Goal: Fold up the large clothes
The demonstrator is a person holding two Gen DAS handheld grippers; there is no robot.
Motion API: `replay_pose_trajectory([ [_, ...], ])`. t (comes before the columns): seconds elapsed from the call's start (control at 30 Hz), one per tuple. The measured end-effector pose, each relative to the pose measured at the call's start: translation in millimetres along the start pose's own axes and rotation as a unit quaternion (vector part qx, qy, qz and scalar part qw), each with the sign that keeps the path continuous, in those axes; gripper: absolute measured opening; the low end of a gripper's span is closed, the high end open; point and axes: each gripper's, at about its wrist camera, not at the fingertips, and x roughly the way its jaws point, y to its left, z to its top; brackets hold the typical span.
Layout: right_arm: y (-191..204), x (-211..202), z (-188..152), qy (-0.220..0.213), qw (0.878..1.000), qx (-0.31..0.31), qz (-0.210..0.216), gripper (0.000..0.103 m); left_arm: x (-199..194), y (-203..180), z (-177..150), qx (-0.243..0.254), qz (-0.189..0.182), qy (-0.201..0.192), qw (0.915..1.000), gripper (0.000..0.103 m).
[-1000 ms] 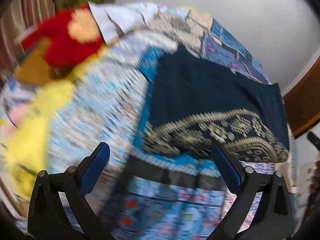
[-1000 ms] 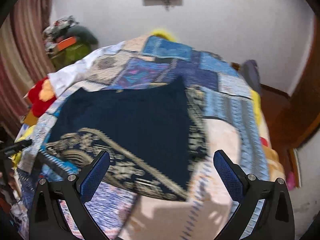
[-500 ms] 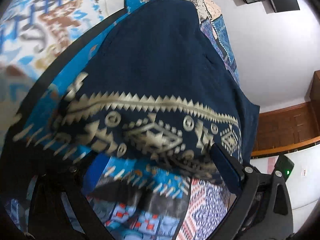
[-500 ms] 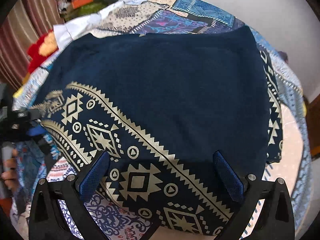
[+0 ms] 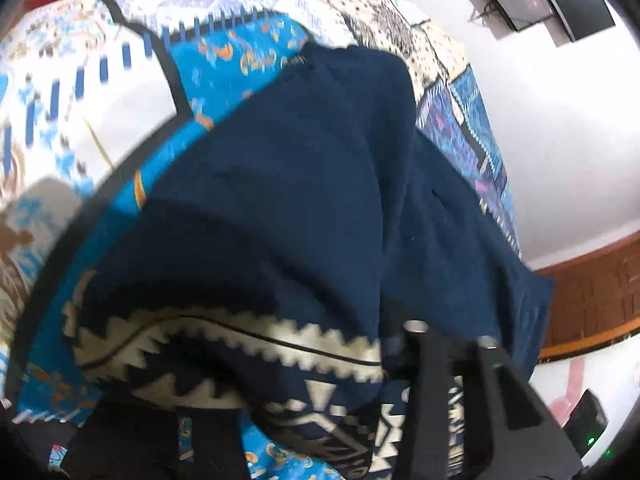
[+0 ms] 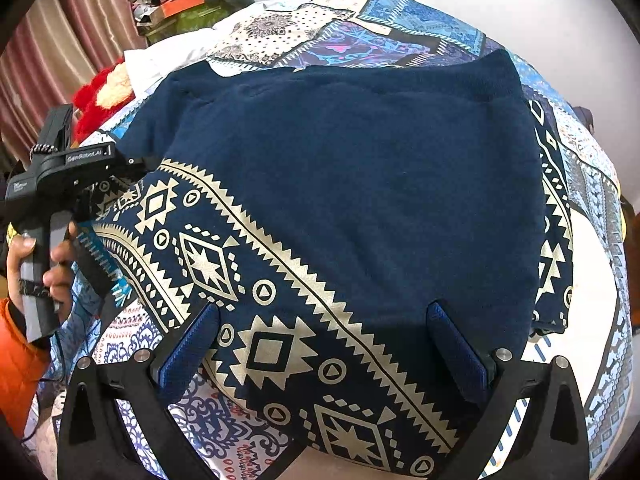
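Navy sweater (image 6: 352, 184) with cream geometric border lies spread on patchwork bedspread (image 6: 360, 36); right gripper (image 6: 324, 344) spread wide, blue pads over near hem; left gripper (image 6: 116, 168) at sweater's left edge, bunched cloth hiding its jaws — grip unclear.
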Motion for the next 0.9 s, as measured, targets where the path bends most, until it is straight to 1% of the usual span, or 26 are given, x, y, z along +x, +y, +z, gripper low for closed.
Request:
replay_pose_trajectory([
  [0.07,2,-2,4,0.009,1.0,0.0,-0.004,0.103,-13,-10,4,0.019,0.01,-0.021,0.9995,0.024],
  [0.1,6,-6,7,0.011,1.0,0.001,-0.009,0.103,-22,-12,8,0.035,0.021,-0.036,0.9985,0.022],
  [0.13,10,-10,10,0.008,1.0,-0.001,-0.014,0.103,-29,-15,7,0.052,0.033,-0.05,0.9969,0.017],
  [0.17,16,-17,15,-0.007,1.0,-0.007,-0.018,0.103,-34,-16,7,0.061,0.039,-0.058,0.9957,0.014],
  [0.23,30,-24,23,-0.031,0.999,-0.015,-0.02,0.103,-54,-22,7,0.084,0.054,-0.082,0.9917,0.012],
  [0.27,38,-24,27,-0.039,0.999,-0.019,-0.018,0.103,-57,-17,7,0.089,0.057,-0.087,0.9905,0.01],
  [0.33,54,-21,39,-0.044,0.999,-0.027,-0.01,0.103,-71,-21,5,0.106,0.078,-0.104,0.9858,0.009],
  [0.4,76,-5,50,-0.033,0.999,-0.039,0.003,0.103,-78,-21,4,0.119,0.093,-0.115,0.9819,0.009],
  [0.43,89,8,53,-0.019,0.999,-0.05,0.008,0.103,-80,-22,2,0.123,0.099,-0.119,0.9803,0.009],
  [0.47,99,22,54,-0.004,0.998,-0.059,0.011,0.103,-84,-12,2,0.125,0.102,-0.121,0.9795,0.009],
  [0.53,118,50,50,0.027,0.997,-0.076,0.015,0.103,-85,-7,3,0.13,0.12,-0.123,0.9766,0.008],
  [0.57,123,59,47,0.035,0.996,-0.082,0.017,0.103,-93,1,-1,0.133,0.124,-0.123,0.9756,0.008],
  [0.63,132,75,42,0.042,0.995,-0.091,0.017,0.103,-92,-1,-2,0.142,0.131,-0.123,0.9733,0.008],
  [0.67,133,75,42,0.041,0.995,-0.093,0.014,0.103,-92,-7,-2,0.152,0.135,-0.126,0.971,0.007],
  [0.7,134,72,45,0.048,0.994,-0.097,0.013,0.103,-93,-13,-4,0.16,0.138,-0.129,0.9689,0.007],
  [0.77,128,63,48,0.06,0.994,-0.093,0.023,0.103,-97,-33,-5,0.18,0.137,-0.138,0.9643,0.006],
  [0.8,120,51,47,0.054,0.995,-0.084,0.026,0.103,-100,-46,-6,0.191,0.133,-0.144,0.9618,0.006],
  [0.87,101,25,43,0.028,0.997,-0.07,0.021,0.103,-105,-70,-11,0.215,0.124,-0.156,0.9561,0.006],
  [0.9,84,4,39,0.008,0.998,-0.059,0.012,0.103,-109,-89,-16,0.235,0.119,-0.165,0.9505,0.006],
])
